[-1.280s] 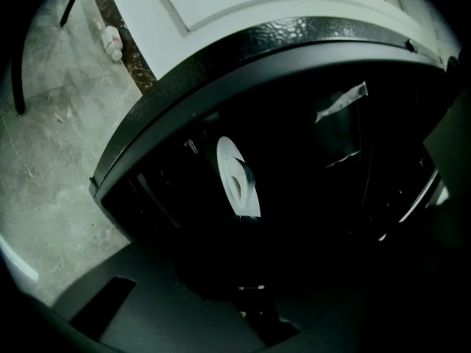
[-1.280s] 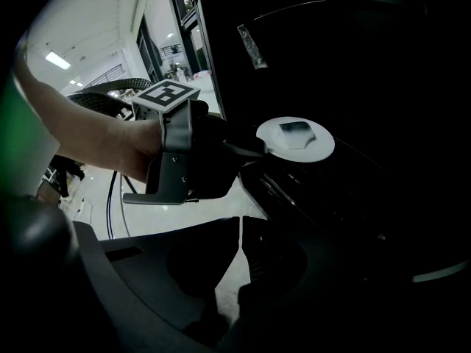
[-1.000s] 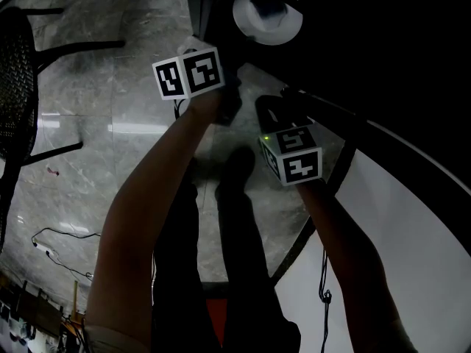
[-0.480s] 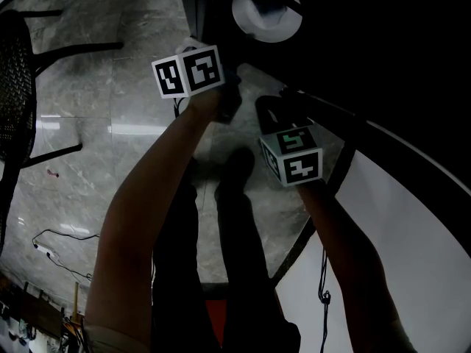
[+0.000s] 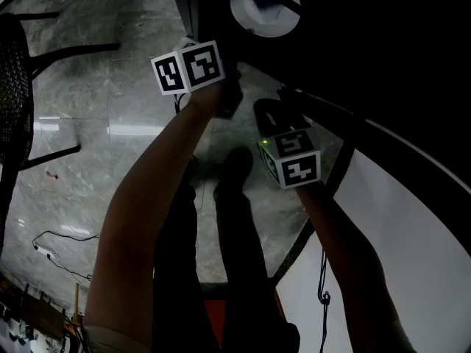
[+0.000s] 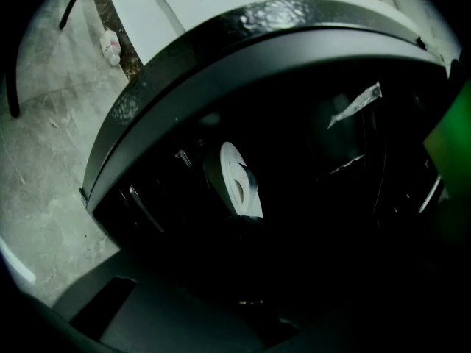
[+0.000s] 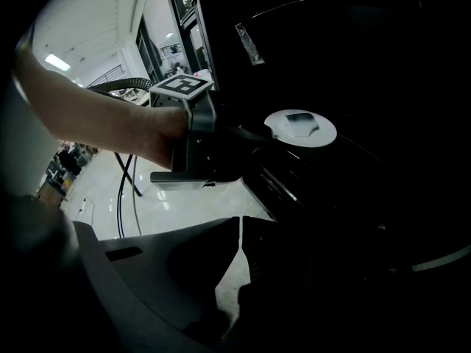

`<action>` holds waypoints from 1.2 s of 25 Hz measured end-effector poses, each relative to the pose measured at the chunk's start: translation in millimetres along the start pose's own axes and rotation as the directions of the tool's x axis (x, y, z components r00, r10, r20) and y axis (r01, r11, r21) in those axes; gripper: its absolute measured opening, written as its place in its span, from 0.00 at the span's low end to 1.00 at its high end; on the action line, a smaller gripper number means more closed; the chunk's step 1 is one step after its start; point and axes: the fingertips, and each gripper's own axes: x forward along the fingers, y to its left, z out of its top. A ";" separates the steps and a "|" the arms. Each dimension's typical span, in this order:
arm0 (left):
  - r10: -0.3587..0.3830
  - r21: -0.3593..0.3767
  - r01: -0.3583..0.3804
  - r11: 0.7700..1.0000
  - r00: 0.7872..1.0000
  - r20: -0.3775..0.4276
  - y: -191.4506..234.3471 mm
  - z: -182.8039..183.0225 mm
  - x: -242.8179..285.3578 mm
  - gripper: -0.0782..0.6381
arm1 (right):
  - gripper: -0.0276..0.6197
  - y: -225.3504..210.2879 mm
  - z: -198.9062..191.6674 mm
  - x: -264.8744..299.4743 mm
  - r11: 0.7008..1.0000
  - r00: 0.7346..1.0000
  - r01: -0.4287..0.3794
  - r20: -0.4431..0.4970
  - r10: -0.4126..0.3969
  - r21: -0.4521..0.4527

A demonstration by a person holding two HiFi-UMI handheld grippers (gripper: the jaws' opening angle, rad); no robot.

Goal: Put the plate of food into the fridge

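Observation:
A white plate (image 5: 254,17) with a dark piece of food on it stands on a shelf inside the dark fridge; it also shows as the plate (image 7: 316,132) and, edge-on, as the plate (image 6: 234,182). My left gripper (image 5: 227,98) is held out before the fridge opening, short of the plate. Its jaws are lost in the dark of its own view, and I see nothing between them. My right gripper (image 7: 239,234) hangs lower and nearer to me, tilted down. It is shut, its tips meet and it holds nothing. The left gripper (image 7: 221,142) is beside it.
Grey marble floor (image 5: 96,123) lies to the left, with a black chair (image 5: 15,87) at the far left. A round white table (image 5: 412,256) with a black rim curves along the right. Cables (image 5: 51,248) trail on the floor at lower left.

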 end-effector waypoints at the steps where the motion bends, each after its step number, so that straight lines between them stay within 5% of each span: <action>1: 0.000 -0.001 0.000 1.000 1.000 -0.005 -0.2 -0.5 1.6 0.13 | 0.08 0.2 -1.8 0.0 1.000 1.000 0.000 -0.007 0.000 -0.003; 16: 0.015 -0.030 -0.015 0.999 1.000 -0.025 5.6 4.9 3.7 0.12 | 0.08 10.5 -10.4 1.3 1.000 0.999 -0.013 -0.041 0.012 -0.004; 23: -0.054 -0.040 0.053 0.998 0.998 -0.018 -16.2 -3.3 -6.0 0.13 | 0.08 11.8 -6.9 -0.4 1.000 0.999 -0.016 -0.031 0.016 -0.003; 30: -0.055 0.052 0.060 0.997 0.994 -0.099 -24.4 -7.9 -35.2 0.12 | 0.08 27.2 7.5 -5.8 1.000 0.999 -0.029 -0.024 0.029 -0.002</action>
